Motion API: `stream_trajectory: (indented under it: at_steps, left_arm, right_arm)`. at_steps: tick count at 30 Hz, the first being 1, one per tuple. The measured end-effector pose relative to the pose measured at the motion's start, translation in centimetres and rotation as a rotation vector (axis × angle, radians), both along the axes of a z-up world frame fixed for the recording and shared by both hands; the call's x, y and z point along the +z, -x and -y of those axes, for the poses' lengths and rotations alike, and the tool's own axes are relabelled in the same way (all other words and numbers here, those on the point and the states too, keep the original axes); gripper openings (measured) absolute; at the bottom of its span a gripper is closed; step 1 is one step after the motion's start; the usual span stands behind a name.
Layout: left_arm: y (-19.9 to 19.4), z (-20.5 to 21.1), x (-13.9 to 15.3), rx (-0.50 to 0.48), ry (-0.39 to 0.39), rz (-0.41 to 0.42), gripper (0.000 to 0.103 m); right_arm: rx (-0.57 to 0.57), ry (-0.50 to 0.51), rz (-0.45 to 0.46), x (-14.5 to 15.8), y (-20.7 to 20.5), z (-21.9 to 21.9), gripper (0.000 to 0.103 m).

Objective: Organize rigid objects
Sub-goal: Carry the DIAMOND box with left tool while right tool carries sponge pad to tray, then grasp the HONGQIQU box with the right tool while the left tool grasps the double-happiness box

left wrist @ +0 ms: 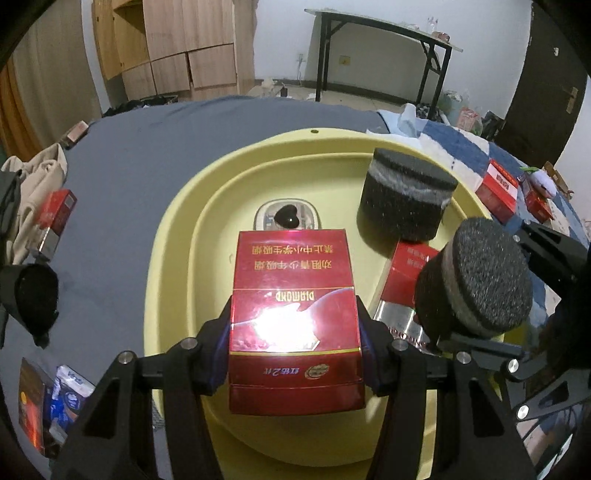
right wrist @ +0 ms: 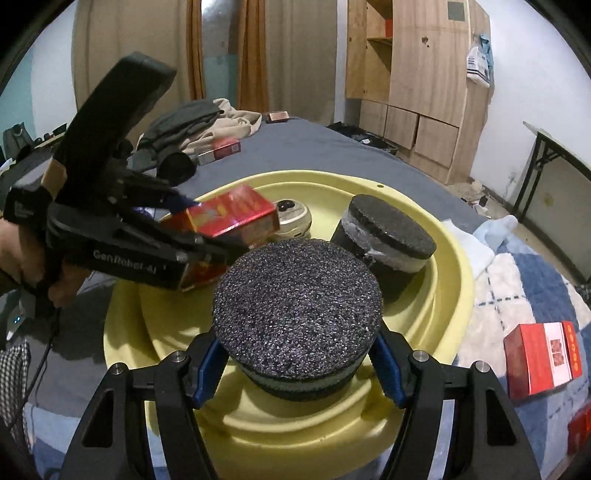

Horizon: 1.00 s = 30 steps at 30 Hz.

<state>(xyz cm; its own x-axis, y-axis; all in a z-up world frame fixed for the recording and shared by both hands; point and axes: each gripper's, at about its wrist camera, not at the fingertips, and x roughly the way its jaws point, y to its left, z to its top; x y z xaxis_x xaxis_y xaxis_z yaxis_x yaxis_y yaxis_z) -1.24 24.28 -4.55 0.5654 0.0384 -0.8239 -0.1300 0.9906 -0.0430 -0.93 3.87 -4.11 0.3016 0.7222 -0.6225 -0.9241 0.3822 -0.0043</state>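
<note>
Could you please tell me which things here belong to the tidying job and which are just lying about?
Job:
- red box in left gripper
- black foam puck in right gripper
- yellow basin

Lying about:
- clothes
- folding table
- wardrobe

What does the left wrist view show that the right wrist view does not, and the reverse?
Only the left wrist view: a red-and-silver pack lying in the yellow basin, half hidden behind the right gripper's puck, and a black folding table by the wall.

Only the right wrist view: the person's hand on the left gripper's handle, and curtains.

Both: the left gripper clamping a red Diamond box, the right gripper clamping a dark foam puck, and a second puck standing in the basin.
</note>
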Motion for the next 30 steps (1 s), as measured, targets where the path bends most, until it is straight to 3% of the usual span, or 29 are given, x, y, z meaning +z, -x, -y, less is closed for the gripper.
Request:
stream_trajectory:
  at_steps: [7, 9, 11, 13, 17, 21, 25, 27, 30]
  left_arm:
    - [0.2, -0.4, -0.6, 0.018, 0.028, -0.015, 0.06]
    - [0.3, -0.4, -0.5, 0.022, 0.032, -0.006, 0.066]
    - [0.4, -0.8, -0.3, 0.046, 0.048, 0.011, 0.086]
    - [0.8, -1.0, 0.3, 0.07, 0.085, 0.029, 0.09]
    - [1.7, 0.6, 3.3, 0.069, 0.031, 0.128, 0.101]
    - [1.3, 5.5, 6.8, -0.067, 0.02, 0.207, 0.103]
    - [-1.1, 12.3, 7.8, -0.242, -0.035, 0.227, 0.103]
    - [-2.6, 14.7, 7.3, -0.293, -0.004, 0.191, 0.103]
    - [-5.1, 19.1, 5.6, -0.374, 0.069, 0.074, 0.103]
  right_arm:
    - [-0.01, -0.002, 0.014, -0.4, 0.4, -0.1, 0.072]
    - [-0.009, -0.005, 0.014, -0.2, 0.7, 0.0, 0.076]
    - [-0.005, -0.019, 0.018, 0.3, 1.0, 0.5, 0.079]
    - [-0.006, -0.05, 0.025, 0.9, 1.3, 1.2, 0.09]
    - [-0.056, -0.11, 0.009, 2.6, 1.2, 4.1, 0.1]
    - [-0.206, -0.188, -0.002, 4.8, 0.3, 10.4, 0.103]
    - [-0.45, -0.232, 0.005, 6.1, -0.9, 19.4, 0.103]
    - [-0.548, -0.226, 0.026, 5.8, -1.1, 23.3, 0.103]
    - [-0.662, -0.244, 0.037, 4.3, -1.1, 27.9, 0.103]
